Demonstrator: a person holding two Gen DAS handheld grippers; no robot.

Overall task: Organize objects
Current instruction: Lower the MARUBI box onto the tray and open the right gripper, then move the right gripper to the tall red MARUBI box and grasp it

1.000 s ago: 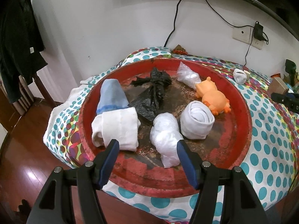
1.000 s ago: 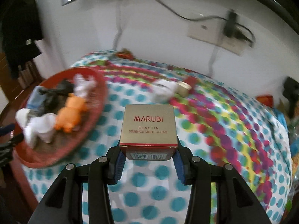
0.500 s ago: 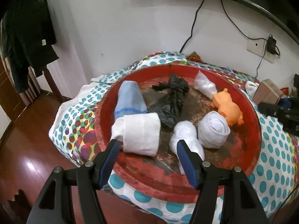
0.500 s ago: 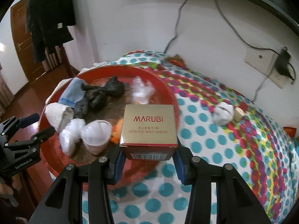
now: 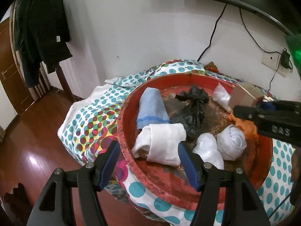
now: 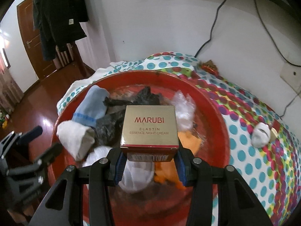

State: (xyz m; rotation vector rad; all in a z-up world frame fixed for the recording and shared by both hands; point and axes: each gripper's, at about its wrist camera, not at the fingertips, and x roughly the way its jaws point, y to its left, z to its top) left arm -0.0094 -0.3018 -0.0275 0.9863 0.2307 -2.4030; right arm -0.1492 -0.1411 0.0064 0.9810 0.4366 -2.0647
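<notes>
gold box [image 6: 149, 130] in right tongs [image 6: 149, 166] above crowded red tray [image 6: 212, 109]

A gold box [image 6: 149, 128] printed MARUBI night cream hangs upright above the worn red tray [image 6: 216, 113] of rolled cloths.

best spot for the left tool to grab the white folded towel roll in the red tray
Grip the white towel roll across its thick folded middle, coming down from above on the near rim side of the red tray. It lies flat and crosswise right ahead of the open left tool, so the soft bulk should fit between the pads; the loose left end would likely slip.
</notes>
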